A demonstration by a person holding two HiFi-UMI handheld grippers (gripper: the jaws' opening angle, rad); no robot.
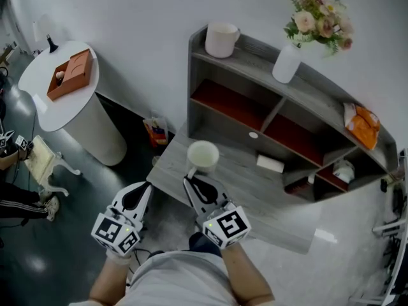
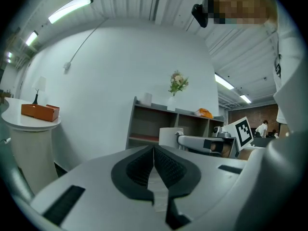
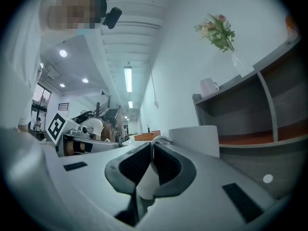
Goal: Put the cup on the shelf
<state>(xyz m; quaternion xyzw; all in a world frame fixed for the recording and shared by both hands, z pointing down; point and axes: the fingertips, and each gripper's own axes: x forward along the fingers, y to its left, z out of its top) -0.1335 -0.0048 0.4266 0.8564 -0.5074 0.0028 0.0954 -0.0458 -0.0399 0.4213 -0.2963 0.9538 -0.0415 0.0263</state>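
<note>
Head view: high overhead, aimed steeply down at shelf [image 1: 258,48] and grey desk [image 1: 268,203]; left gripper [image 1: 139,193] and right gripper [image 1: 194,185] at bottom edge, nearest lens.

Left gripper view: low behind own jaws, facing roughly level toward shelf front, well back; catches right gripper with cup [image 2: 167,136] at right.

Right gripper view: nearer shelf, looking obliquely along its front from left end, past cup.

Shared by all three: shelf, flowers [image 1: 315,14], round table [image 1: 44,110].
</note>
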